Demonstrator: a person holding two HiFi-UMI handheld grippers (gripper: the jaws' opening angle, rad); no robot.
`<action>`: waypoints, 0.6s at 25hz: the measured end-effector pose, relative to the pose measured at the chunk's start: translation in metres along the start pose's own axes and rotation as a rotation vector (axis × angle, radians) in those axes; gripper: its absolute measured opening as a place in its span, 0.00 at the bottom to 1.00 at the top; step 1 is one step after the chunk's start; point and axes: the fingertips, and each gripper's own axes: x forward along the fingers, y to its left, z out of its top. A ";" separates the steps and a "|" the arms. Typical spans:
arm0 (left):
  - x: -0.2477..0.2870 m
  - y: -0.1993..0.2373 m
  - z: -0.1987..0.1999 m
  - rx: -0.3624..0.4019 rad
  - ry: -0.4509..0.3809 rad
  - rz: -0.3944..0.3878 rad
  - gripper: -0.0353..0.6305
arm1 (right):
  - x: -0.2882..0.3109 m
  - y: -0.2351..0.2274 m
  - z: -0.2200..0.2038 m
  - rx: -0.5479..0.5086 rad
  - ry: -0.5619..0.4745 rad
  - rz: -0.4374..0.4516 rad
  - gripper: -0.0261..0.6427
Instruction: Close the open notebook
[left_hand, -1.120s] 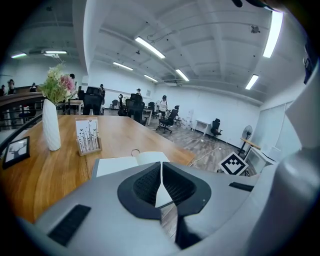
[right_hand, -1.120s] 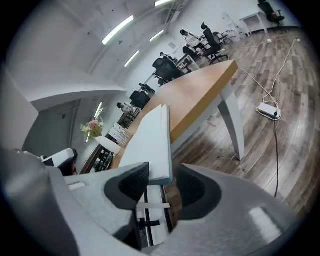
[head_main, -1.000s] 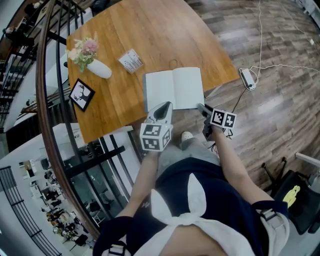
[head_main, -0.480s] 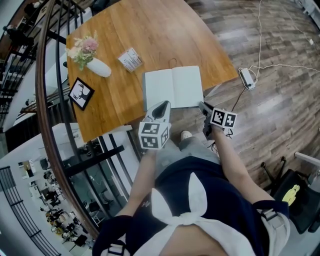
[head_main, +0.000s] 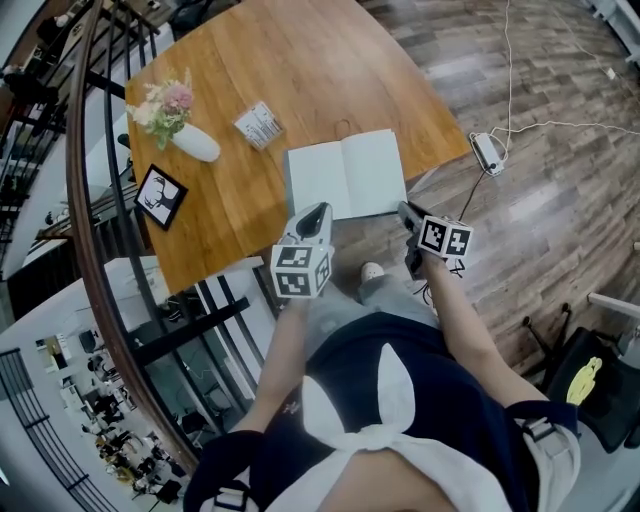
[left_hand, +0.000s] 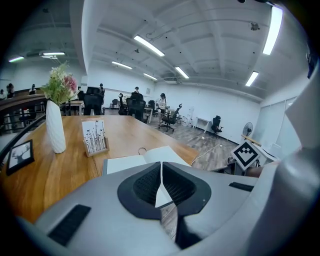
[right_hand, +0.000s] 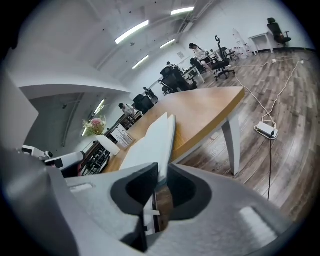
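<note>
bright even light from ceiling strips (left_hand: 150, 46), sharp, fisheye-warped edges

No legible text or markings anywhere.

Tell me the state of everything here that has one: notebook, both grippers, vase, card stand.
notebook: open, right edge gripped
right gripper: shut on the notebook, jaws have just been closing
left gripper: shut, nothing held, at the notebook's near left edge
vase: upright, holding flowers
card stand: upright
</note>
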 end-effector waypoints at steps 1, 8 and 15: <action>-0.001 0.003 0.000 0.000 0.000 -0.003 0.09 | -0.001 0.003 0.002 -0.007 -0.007 -0.007 0.13; -0.008 0.015 0.006 0.006 -0.005 -0.040 0.09 | -0.008 0.022 0.009 -0.043 -0.057 -0.034 0.12; -0.017 0.024 0.009 0.019 0.006 -0.076 0.09 | -0.014 0.041 0.016 -0.073 -0.091 -0.077 0.11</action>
